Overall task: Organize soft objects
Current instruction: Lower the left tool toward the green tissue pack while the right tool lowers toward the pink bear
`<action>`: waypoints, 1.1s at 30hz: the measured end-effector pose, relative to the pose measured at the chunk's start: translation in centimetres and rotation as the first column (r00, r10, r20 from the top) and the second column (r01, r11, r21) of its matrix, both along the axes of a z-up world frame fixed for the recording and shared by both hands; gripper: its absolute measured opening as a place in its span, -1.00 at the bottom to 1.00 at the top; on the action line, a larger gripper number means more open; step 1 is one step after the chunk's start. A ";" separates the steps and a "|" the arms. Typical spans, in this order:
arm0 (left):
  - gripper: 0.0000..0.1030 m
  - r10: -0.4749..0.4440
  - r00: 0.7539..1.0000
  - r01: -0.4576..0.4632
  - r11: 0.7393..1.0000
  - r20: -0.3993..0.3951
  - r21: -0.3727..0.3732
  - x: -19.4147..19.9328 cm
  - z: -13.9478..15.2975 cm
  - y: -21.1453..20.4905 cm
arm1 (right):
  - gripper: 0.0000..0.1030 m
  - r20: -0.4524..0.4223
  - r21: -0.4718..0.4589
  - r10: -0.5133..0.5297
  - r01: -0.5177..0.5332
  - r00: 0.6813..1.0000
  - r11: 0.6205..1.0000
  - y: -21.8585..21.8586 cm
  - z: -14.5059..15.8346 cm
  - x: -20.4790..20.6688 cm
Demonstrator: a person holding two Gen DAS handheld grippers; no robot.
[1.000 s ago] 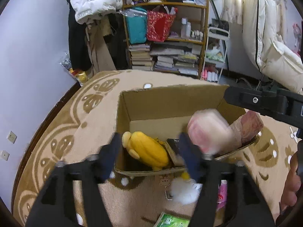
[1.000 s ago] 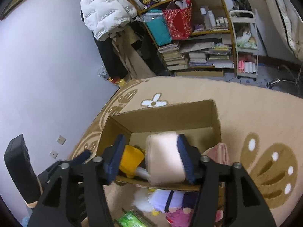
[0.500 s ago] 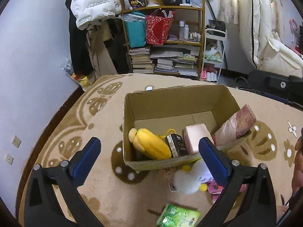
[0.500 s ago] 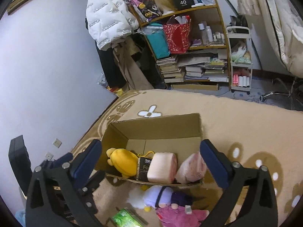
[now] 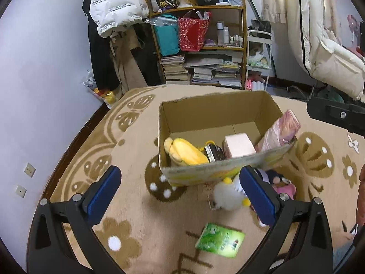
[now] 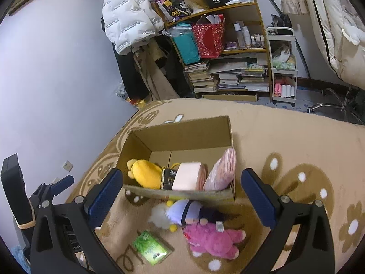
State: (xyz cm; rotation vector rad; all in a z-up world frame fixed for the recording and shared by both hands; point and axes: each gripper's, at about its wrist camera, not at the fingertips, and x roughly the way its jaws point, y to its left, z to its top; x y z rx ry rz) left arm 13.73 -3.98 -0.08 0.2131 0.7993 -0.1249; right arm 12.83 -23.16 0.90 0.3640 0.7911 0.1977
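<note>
An open cardboard box (image 5: 219, 111) (image 6: 182, 130) stands on the rug. In it lie a yellow plush (image 5: 187, 151) (image 6: 146, 173), a black pack (image 5: 214, 153), a pink roll (image 5: 238, 145) (image 6: 188, 175) and a pink bagged item (image 5: 280, 131) (image 6: 222, 171). In front of the box lie a white and purple plush (image 5: 228, 197) (image 6: 180, 212), a pink plush (image 6: 212, 239) and a green tissue pack (image 5: 220, 239) (image 6: 151, 248). My left gripper (image 5: 180, 196) and right gripper (image 6: 182, 199) are both open and empty, above the rug before the box.
A cluttered bookshelf (image 5: 205, 45) with books and bags stands at the back. Coats (image 5: 114, 4) hang to its left. A white cart (image 6: 282, 68) and bedding (image 5: 324, 52) are at the right. The purple wall runs along the left.
My right gripper was shut on the pink roll over the box; it has opened and the roll lies in the box. Both grippers have opened wide and pulled back from the box.
</note>
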 end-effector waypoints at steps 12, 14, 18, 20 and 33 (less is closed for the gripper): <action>0.99 -0.017 0.992 0.021 0.999 -0.128 0.031 -2.8 -2.7 -0.6 | 1.00 -0.086 0.013 0.013 -0.012 0.996 1.000 0.2 -3.0 -3.2; 0.99 -0.017 0.989 0.020 1.000 -0.147 0.023 -3.0 -3.3 -0.5 | 1.00 -0.116 0.023 0.017 -0.014 0.993 1.000 0.1 -3.8 -3.3; 0.99 -0.029 0.980 0.029 1.000 -0.196 -0.003 -2.6 -4.6 -0.3 | 1.00 -0.150 0.043 0.021 -0.014 0.988 0.999 -0.1 -5.1 -3.4; 0.99 -0.042 0.973 0.042 0.999 -0.227 -0.004 -2.4 -5.5 -0.3 | 1.00 -0.166 0.049 0.027 -0.019 0.986 0.999 0.0 -5.6 -3.2; 0.99 -0.108 0.922 0.116 0.993 -0.371 0.000 -1.9 -9.8 -1.5 | 1.00 -0.296 0.021 0.047 -0.043 0.954 0.999 0.6 -9.8 -2.4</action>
